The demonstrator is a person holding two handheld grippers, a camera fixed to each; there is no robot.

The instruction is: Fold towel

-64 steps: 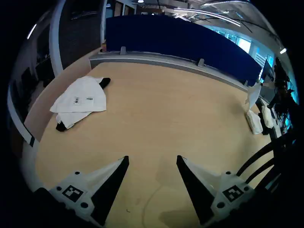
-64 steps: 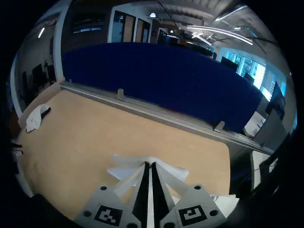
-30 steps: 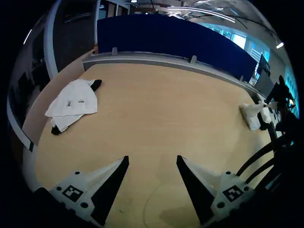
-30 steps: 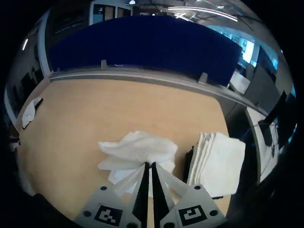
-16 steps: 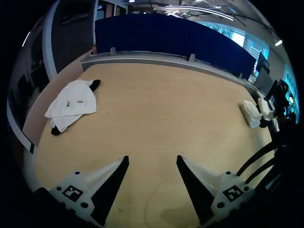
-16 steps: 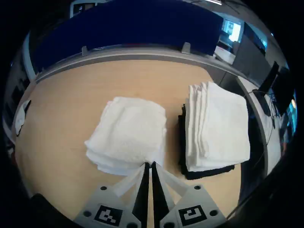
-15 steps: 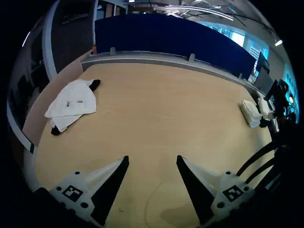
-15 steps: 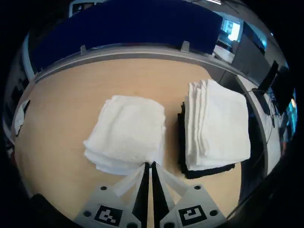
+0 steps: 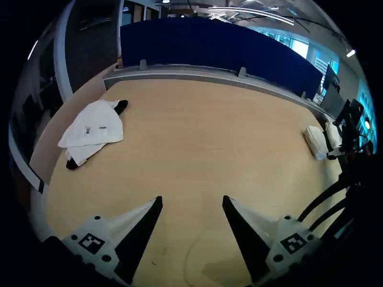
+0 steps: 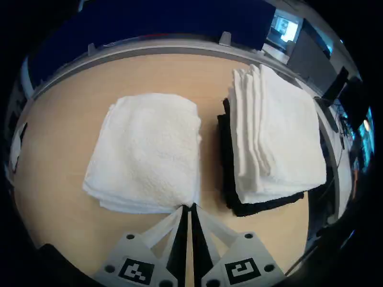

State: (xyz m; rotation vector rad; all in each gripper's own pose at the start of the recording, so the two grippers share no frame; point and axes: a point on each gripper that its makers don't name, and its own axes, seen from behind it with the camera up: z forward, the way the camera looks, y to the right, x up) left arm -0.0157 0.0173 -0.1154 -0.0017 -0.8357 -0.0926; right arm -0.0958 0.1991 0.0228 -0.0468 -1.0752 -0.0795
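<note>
In the right gripper view a folded white towel [image 10: 148, 153] lies flat on the wooden table [image 10: 52, 143]. My right gripper [image 10: 190, 206] is shut, its fingertips pinching the towel's near right corner. The same towel [image 9: 316, 142] appears small at the table's far right edge in the left gripper view. My left gripper [image 9: 191, 198] hovers open above bare wood near the table's front, nothing between its fingers.
Right of the towel stands a stack of folded white towels [image 10: 280, 134] on black ones [image 10: 230, 167]. A loose pile of white and black cloths [image 9: 93, 129] lies at the far left. A blue partition [image 9: 215, 45] lines the back edge. Dark chair parts [image 9: 335, 201] sit at right.
The right gripper brought the hanging towel down and laid it flat beside the stack, then moved lower and closer. The left gripper has barely shifted.
</note>
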